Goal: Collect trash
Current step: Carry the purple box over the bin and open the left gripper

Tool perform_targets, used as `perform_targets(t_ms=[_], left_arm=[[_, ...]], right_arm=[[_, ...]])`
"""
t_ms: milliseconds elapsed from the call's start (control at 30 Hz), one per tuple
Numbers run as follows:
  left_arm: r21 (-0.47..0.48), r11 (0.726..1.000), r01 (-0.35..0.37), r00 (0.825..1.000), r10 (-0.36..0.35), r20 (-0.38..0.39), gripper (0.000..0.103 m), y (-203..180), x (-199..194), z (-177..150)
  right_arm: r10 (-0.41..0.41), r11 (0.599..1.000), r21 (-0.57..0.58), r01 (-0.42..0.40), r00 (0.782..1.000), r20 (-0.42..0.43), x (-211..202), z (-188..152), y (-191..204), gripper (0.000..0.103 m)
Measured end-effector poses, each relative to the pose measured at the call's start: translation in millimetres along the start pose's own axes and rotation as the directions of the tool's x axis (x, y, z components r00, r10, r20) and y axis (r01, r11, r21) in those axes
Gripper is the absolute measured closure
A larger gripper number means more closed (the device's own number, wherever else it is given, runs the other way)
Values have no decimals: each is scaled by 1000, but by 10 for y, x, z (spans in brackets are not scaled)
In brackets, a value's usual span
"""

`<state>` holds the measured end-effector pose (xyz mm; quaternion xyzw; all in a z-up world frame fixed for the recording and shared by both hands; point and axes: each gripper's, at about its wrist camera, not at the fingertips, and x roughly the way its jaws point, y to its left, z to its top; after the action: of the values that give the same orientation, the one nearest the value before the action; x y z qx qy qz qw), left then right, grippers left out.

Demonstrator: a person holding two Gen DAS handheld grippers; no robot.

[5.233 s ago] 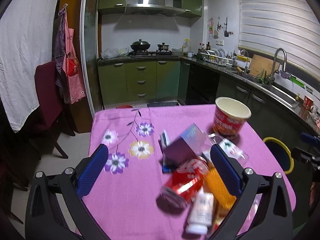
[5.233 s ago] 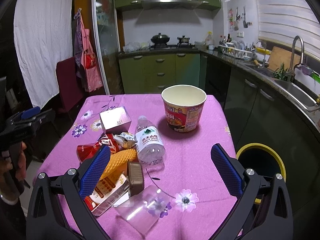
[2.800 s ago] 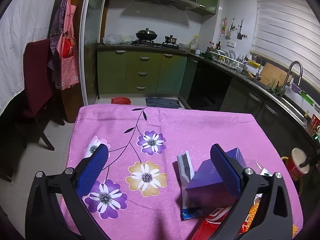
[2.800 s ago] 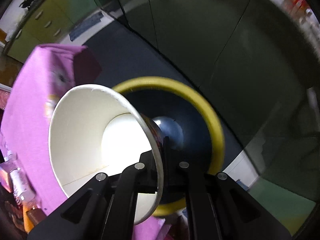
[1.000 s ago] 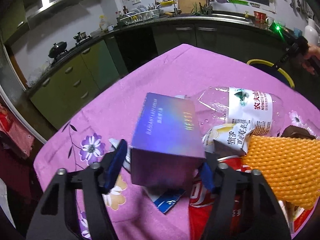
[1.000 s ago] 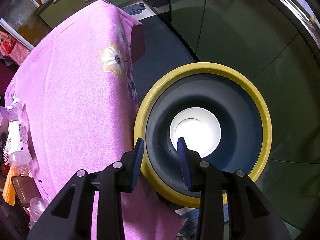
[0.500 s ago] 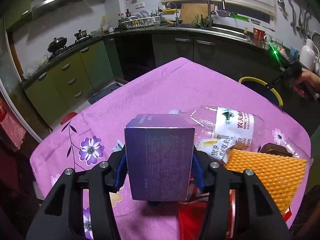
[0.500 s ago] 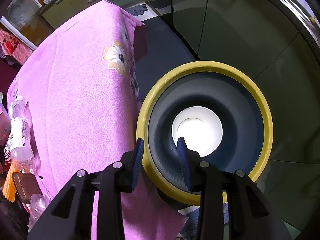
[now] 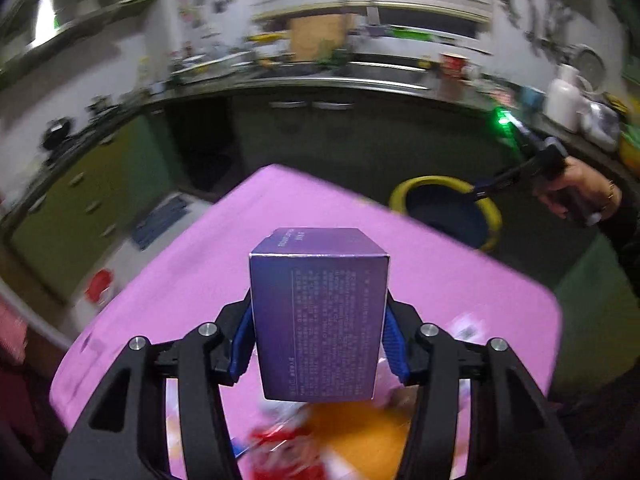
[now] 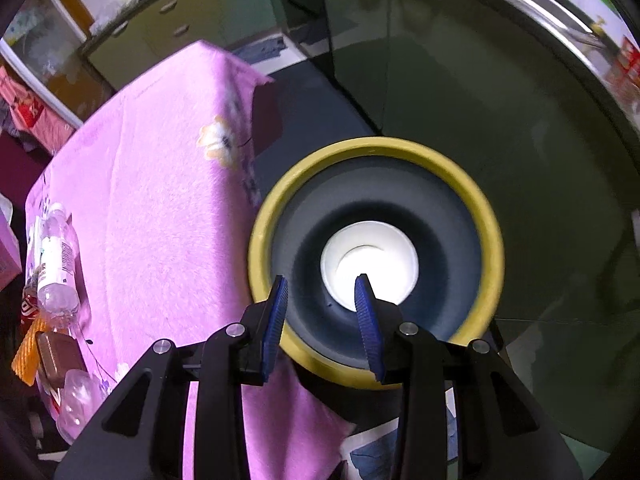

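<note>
My left gripper [image 9: 318, 344] is shut on a purple box [image 9: 318, 316] and holds it above the pink table [image 9: 440, 292]. The yellow-rimmed trash bin [image 9: 446, 206] stands on the floor past the table's far right edge. In the right wrist view my right gripper [image 10: 322, 310] hangs open and empty over that bin [image 10: 276, 208], with the white noodle cup [image 10: 370, 266] lying at its bottom. In the left wrist view the right gripper [image 9: 532, 164] shows over the bin.
More trash lies on the table: a clear water bottle [image 10: 56, 264], a brown packet [image 10: 54, 354], an orange mesh sleeve [image 9: 360, 436] and a red wrapper [image 9: 286, 450]. Dark kitchen cabinets [image 10: 460, 92] stand close behind the bin.
My left gripper has lifted the purple box off the trash pile and swung right toward the bin. My right gripper has stayed open over the bin, slightly higher.
</note>
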<state>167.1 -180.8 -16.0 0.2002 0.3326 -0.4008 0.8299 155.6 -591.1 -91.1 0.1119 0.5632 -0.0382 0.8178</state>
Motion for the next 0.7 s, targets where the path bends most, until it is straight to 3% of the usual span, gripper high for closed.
perform_targets(t_ms=[133, 267, 500, 700], left_arm=[[70, 986, 152, 988, -151, -26, 52, -528, 339, 551], [148, 957, 251, 967, -240, -85, 52, -1066, 822, 951], [210, 921, 328, 930, -275, -246, 52, -1767, 1886, 1240], [201, 929, 311, 908, -228, -350, 51, -1963, 2663, 1216]], right_arm=[[-10, 999, 38, 8, 999, 53, -244, -161, -303, 68], [-15, 997, 81, 8, 996, 90, -420, -347, -625, 68], [-6, 988, 156, -10, 995, 101, -493, -674, -1154, 68], [4, 983, 180, -21, 996, 93, -431, -775, -1352, 68]])
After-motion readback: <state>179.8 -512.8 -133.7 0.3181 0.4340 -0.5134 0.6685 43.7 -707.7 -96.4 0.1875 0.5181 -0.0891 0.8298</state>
